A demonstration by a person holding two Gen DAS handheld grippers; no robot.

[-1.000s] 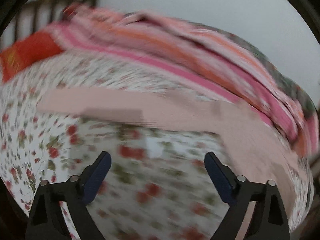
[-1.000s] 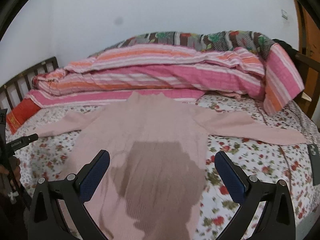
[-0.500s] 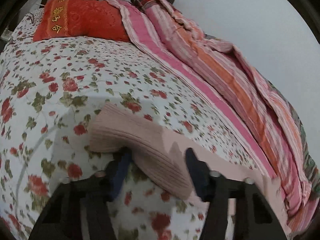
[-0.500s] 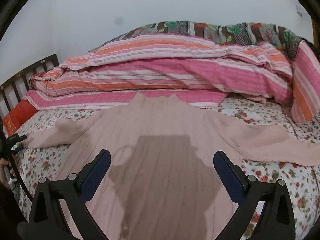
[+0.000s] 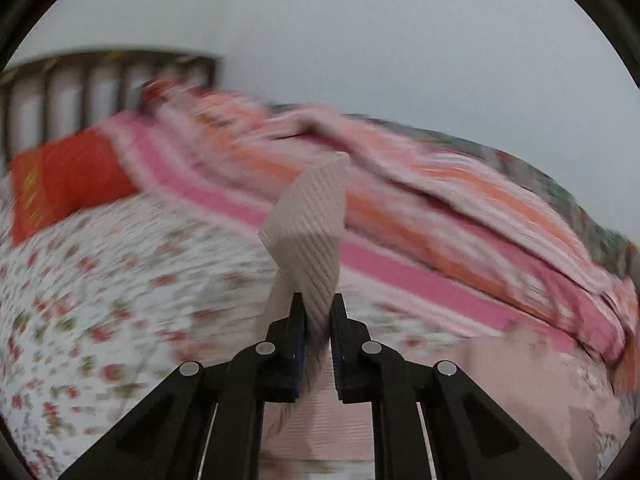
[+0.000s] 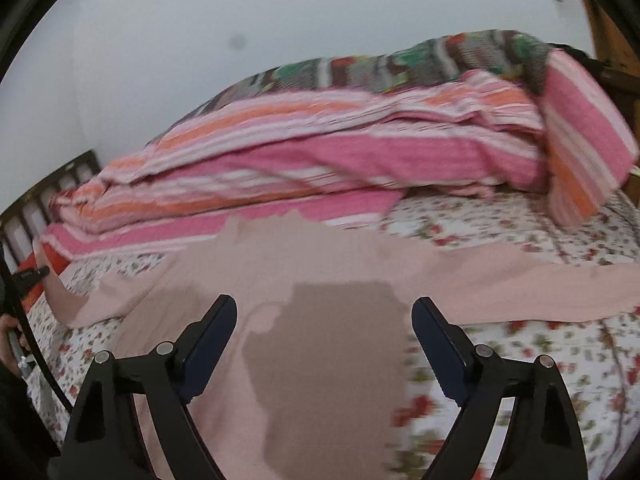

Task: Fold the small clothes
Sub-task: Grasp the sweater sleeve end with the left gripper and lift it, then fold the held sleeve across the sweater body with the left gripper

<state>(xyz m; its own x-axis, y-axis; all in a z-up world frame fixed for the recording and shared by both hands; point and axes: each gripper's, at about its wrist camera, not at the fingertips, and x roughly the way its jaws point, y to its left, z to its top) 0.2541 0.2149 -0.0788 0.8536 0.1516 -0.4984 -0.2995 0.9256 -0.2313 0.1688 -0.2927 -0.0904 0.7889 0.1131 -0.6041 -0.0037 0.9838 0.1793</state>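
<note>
Left gripper (image 5: 318, 310) angled down over the bed (image 5: 120, 280), clamped on the sweater's ribbed pink sleeve cuff (image 5: 310, 216), lifted clear. Right gripper (image 6: 324, 320) tilted down above the sweater (image 6: 320, 280), jaws wide though just narrowing, holding nothing. Sweater flat on flowered sheet, striped quilt (image 6: 320, 152) behind.

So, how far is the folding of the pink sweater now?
Done: the pink sweater lies spread flat on the floral bedsheet. In hand: the left gripper has just closed on the sleeve cuff and holds it raised. The right gripper is open above the sweater body, its jaws narrowing slightly with nothing between them. Left: no fold shows yet; the other sleeve lies stretched out.
</note>
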